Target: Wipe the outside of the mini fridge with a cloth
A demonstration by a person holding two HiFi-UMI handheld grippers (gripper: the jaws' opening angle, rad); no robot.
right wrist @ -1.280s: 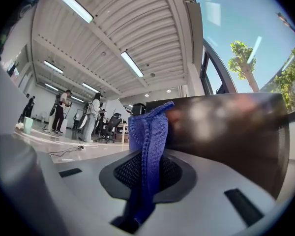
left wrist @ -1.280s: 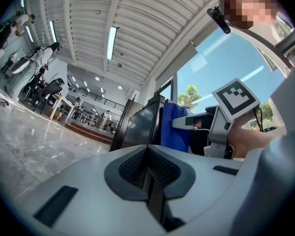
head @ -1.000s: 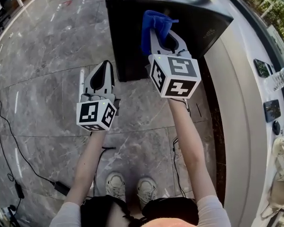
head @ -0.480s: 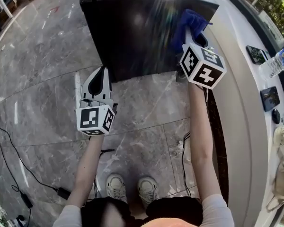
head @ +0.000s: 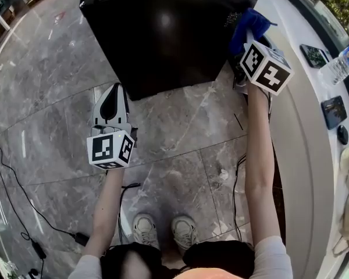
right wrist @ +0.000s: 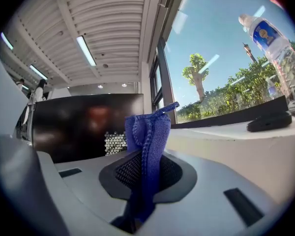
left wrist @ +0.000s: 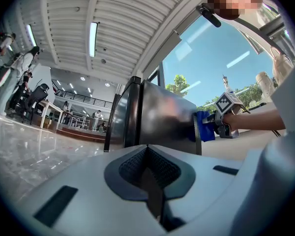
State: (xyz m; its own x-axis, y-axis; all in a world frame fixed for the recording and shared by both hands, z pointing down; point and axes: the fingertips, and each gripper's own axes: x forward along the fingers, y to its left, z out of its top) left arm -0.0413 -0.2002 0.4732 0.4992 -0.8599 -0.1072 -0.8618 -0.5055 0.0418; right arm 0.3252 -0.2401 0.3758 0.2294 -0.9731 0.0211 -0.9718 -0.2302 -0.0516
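My right gripper (head: 247,42) slid to the mini fridge (head: 163,34) right edge, jaws pinching the soft, limp cloth (head: 251,23) mid-fold; left gripper (head: 110,93) closed, empty.

Right claw (head: 248,39) w/ blue cloth (head: 251,25) slid rightward across mini fridge (head: 163,34), from mid of the dark panel to its right edge by the vent holes. Left claw (head: 110,100) drifted slightly left, further off fridge's near edge.
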